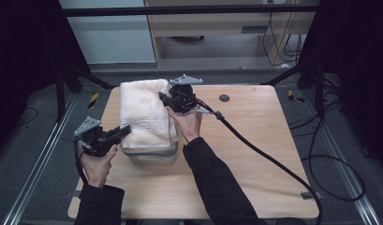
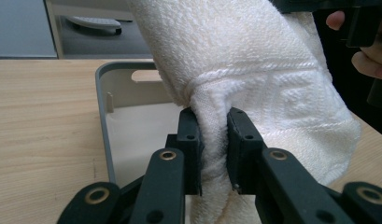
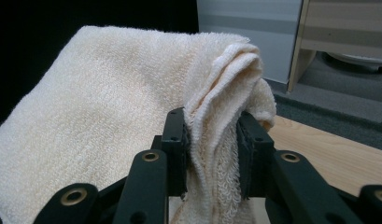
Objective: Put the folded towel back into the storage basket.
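A folded cream towel [image 1: 142, 115] hangs stretched over a grey bin [image 1: 151, 153] on the wooden table [image 1: 254, 154]. My left gripper [image 1: 125, 131] pinches the towel's near left corner; in the left gripper view the black pads [image 2: 191, 140] squeeze a bunched fold of towel [image 2: 254, 70] above the bin's open inside [image 2: 132, 126]. At the far right corner of the towel my right gripper [image 1: 165, 99] is shut on it; the right gripper view has several layers of towel edge [image 3: 216, 140] clamped between its pads [image 3: 177, 140]. The towel hides most of the bin.
A black cable [image 1: 264, 150] trails from the right gripper across the table to the right edge. A small dark round hole [image 1: 224, 98] sits in the tabletop near the back. Metal rails and loose cables lie on the floor on both sides.
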The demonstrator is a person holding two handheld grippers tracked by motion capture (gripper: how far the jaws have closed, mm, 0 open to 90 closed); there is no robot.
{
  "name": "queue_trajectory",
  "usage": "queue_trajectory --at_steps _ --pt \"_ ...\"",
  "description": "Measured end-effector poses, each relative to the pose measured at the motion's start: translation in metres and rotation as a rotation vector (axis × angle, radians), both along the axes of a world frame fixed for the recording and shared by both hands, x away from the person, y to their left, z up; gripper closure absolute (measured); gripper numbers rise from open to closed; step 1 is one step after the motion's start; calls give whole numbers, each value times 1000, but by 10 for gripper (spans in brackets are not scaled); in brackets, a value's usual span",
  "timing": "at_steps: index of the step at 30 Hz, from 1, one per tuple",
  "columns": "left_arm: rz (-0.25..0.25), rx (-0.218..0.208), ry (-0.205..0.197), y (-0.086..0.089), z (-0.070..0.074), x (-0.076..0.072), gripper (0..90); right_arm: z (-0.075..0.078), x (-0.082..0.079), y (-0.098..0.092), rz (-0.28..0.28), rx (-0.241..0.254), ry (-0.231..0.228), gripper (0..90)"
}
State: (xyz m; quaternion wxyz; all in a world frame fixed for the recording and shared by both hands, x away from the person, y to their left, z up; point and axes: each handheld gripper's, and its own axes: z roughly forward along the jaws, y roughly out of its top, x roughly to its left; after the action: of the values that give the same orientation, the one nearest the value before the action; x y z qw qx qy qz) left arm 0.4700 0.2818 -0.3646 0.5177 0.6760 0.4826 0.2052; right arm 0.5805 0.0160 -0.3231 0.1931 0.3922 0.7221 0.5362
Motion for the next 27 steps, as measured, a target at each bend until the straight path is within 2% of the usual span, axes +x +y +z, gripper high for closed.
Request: queue_trajectory --at_steps 4,12,14,27 --pt "13 18 10 1 -4 3 766 -6 2 3 -1 -7 1 684" --pt "20 27 36 3 -13 9 766 -19 8 9 -10 -26 25 683" --pt "24 44 49 3 -18 12 766 -23 10 10 -13 -32 28 683" --pt "28 86 86 0 -32 21 766 -45 19 12 -28 -52 80 678"
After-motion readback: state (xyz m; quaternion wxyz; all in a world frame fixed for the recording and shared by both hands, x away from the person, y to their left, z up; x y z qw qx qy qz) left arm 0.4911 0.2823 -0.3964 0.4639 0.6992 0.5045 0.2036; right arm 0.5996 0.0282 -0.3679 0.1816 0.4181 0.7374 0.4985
